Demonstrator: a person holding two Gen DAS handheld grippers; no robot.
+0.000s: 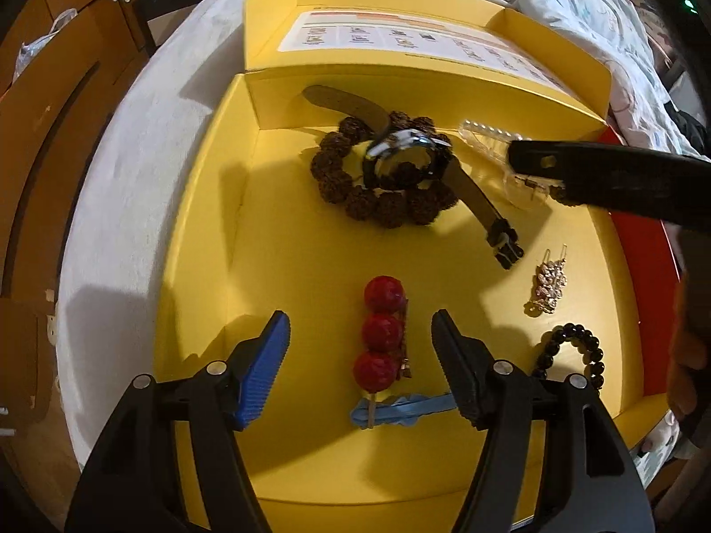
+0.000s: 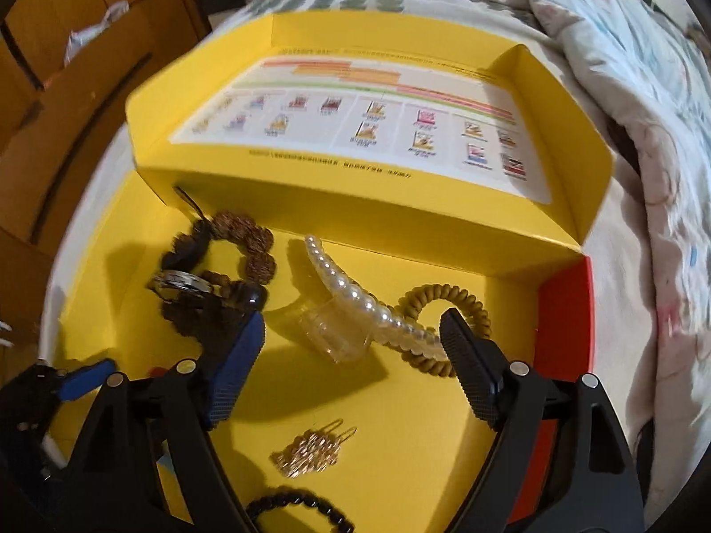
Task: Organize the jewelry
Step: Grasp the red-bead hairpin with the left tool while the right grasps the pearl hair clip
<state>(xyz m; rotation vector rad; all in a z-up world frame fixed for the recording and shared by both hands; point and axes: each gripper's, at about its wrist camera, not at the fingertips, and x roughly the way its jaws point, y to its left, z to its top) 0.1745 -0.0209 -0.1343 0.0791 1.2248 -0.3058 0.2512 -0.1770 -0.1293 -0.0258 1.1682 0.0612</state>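
My left gripper (image 1: pixel 361 326) hangs spread wide over the red bead clip (image 1: pixel 381 333), low centre of frame, in the yellow box (image 1: pixel 284 240). My right gripper (image 2: pixel 351 331) is equally wide apart, empty, with the pearl clip (image 2: pixel 355 306) between its tips at mid-frame.

The left gripper (image 1: pixel 361 333) is hovering open over the yellow box (image 1: pixel 284 266), its fingers flanking a red clip (image 1: pixel 381 333). A watch (image 1: pixel 406 160) is lying across a brown bracelet (image 1: pixel 355 177). The right gripper (image 1: pixel 613 182) is reaching in by a clear clip (image 1: pixel 493 142).
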